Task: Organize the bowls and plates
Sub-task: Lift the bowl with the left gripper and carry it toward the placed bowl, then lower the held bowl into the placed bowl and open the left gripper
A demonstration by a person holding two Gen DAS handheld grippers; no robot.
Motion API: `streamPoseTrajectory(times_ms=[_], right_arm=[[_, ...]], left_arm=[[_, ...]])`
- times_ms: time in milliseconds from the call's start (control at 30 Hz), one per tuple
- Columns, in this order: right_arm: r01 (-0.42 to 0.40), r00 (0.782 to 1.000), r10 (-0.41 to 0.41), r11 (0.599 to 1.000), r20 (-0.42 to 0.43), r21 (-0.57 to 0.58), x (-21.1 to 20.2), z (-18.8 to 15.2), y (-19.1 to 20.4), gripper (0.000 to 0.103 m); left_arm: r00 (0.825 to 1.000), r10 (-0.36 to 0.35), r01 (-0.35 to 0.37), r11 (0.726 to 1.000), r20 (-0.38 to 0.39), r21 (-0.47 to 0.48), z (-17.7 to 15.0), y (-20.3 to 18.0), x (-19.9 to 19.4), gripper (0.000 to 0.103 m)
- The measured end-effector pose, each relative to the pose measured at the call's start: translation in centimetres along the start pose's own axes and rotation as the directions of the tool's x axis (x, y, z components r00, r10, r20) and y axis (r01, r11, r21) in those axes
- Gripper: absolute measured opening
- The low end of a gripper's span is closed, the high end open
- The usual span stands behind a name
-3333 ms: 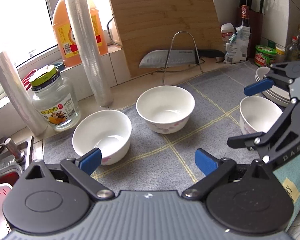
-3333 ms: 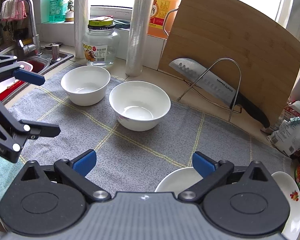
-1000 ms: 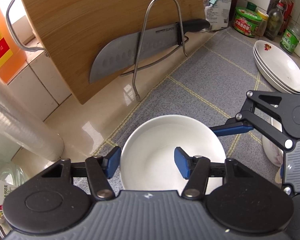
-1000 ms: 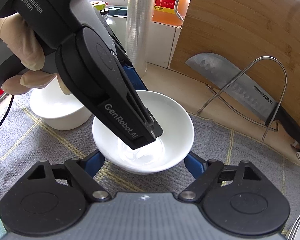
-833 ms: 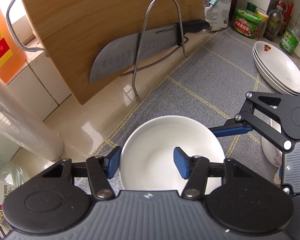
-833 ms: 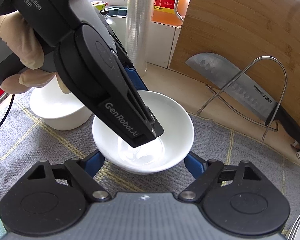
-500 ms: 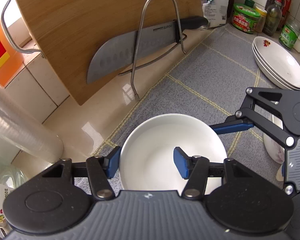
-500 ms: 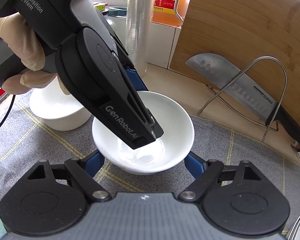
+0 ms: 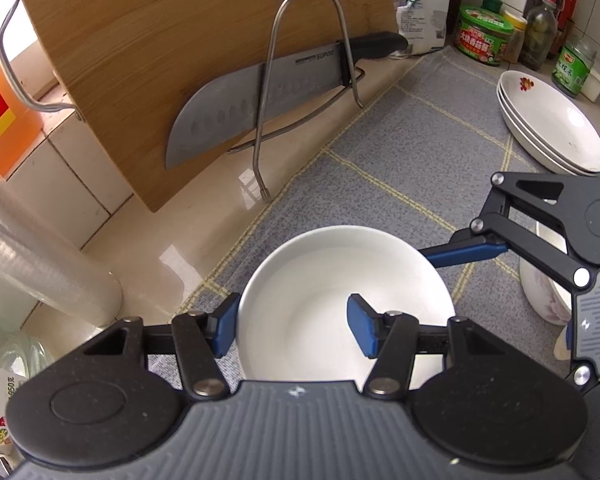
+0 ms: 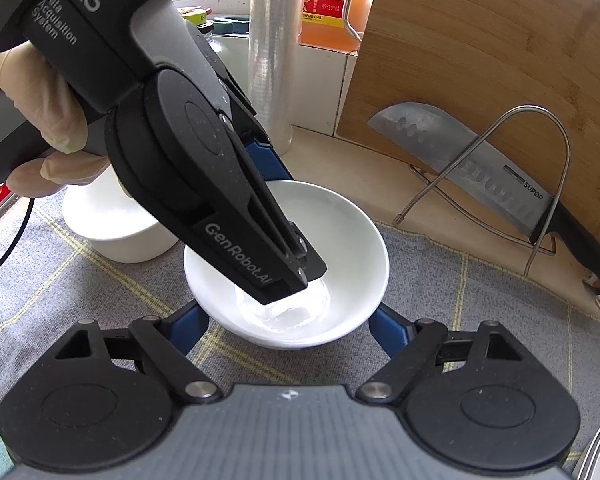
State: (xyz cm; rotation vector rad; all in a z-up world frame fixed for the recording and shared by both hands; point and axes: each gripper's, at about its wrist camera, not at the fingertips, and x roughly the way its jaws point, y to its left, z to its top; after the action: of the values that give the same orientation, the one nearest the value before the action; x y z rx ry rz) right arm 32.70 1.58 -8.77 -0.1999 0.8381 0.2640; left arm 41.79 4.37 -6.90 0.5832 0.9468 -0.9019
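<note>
Two fingers of left gripper (image 9: 296, 326) straddling glossy round bowl (image 9: 332, 280) rim, right gripper (image 10: 288, 330) wide apart.

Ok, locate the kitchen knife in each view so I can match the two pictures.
Left wrist view: the kitchen knife lies upper centre, behind the wire rack, handle pointing right.
Right wrist view: the kitchen knife sits at right, blade tip toward the upper left, handle toward the lower right.
Shared landmark: the bamboo cutting board that stands behind the knife.
</note>
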Motion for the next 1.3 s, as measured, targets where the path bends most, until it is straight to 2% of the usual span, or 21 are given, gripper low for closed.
streamPoseTrajectory(times_ms=[233, 700, 1000, 1300], right_arm=[[0.009, 1.000, -0.009, 1.000, 0.017, -0.007, -1.4, -0.1, 0.1, 0.090], [0.043, 0.997, -0.042, 0.999, 0.070, -0.007, -6.1, -1.4, 0.2, 0.090], [0.080, 0.992, -0.082, 0.996, 0.093, 0.029, -9.1, -3.3, -0.3, 0.090], [0.143, 0.984, -0.150, 0.987, 0.092, 0.074, -12.2, -5.8, -1.2, 0.090]], left_arm=[[1.000, -0.004, 0.004, 1.000, 0.029, 0.012, 0.2, -0.8, -1.7, 0.056], [0.998, 0.017, -0.022, 0.998, 0.066, 0.064, 0.9, -4.7, -5.2, 0.056], [0.996, 0.013, -0.024, 0.993, 0.087, 0.119, 1.7, -8.0, -6.5, 0.056], [0.994, -0.025, 0.002, 0.980, 0.111, 0.198, 3.1, -12.1, -7.1, 0.056]])
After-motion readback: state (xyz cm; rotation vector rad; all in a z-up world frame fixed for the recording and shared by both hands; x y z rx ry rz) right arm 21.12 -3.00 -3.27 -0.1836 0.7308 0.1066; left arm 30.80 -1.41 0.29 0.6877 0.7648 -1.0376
